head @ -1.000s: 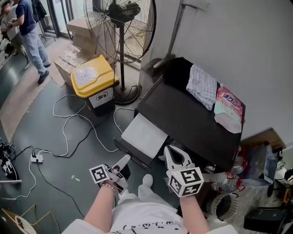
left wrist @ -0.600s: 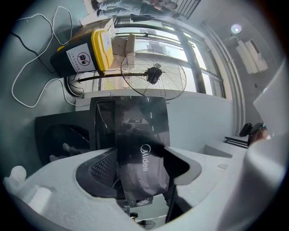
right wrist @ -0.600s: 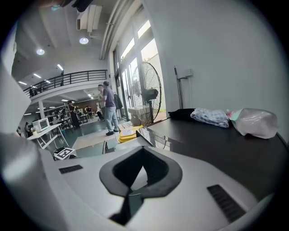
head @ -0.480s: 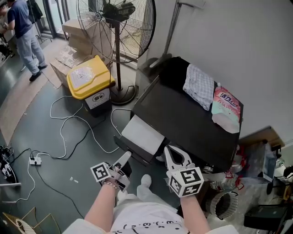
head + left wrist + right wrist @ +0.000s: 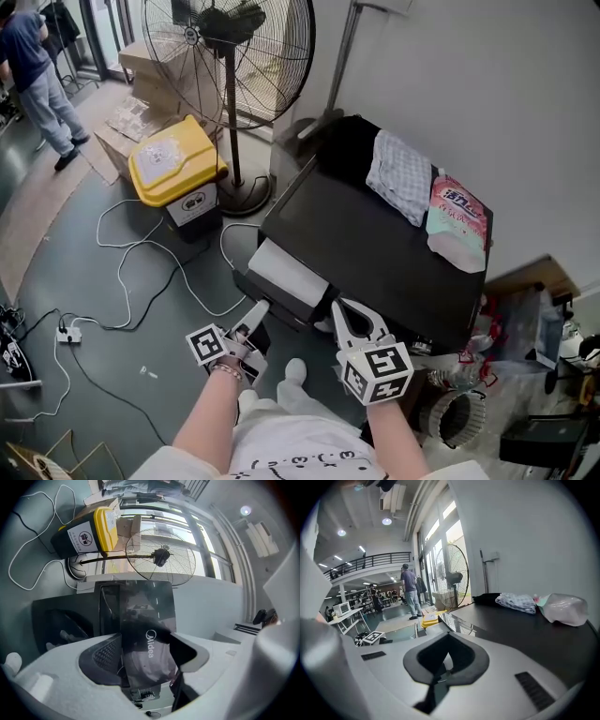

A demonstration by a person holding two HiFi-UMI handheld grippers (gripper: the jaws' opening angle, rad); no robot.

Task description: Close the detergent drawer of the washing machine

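Observation:
The black washing machine (image 5: pixel 366 246) stands against the wall. Its detergent drawer (image 5: pixel 284 270) sticks out a short way at the front left corner, pale inside. My left gripper (image 5: pixel 259 307), turned on its side, has its tips at the drawer's front. In the left gripper view its jaws (image 5: pixel 147 641) stand slightly apart, and a glossy dark panel (image 5: pixel 140 616) with a Midea logo fills the gap. My right gripper (image 5: pixel 337 307) is shut on nothing just in front of the machine's edge, right of the drawer; the right gripper view looks across the black top (image 5: pixel 520 625).
A checked cloth (image 5: pixel 401 176) and a pink pouch (image 5: pixel 455 225) lie on the machine. A yellow-lidded bin (image 5: pixel 176 164), a standing fan (image 5: pixel 230 56), white cables (image 5: pixel 141 272) and a power strip (image 5: pixel 67 333) occupy the floor to the left. A person (image 5: pixel 33 75) walks far left. Clutter (image 5: pixel 525 394) sits right.
The drawer shows less of its pale inside than a second ago: it has gone further into the machine, with my left gripper following it. The right gripper has hardly moved.

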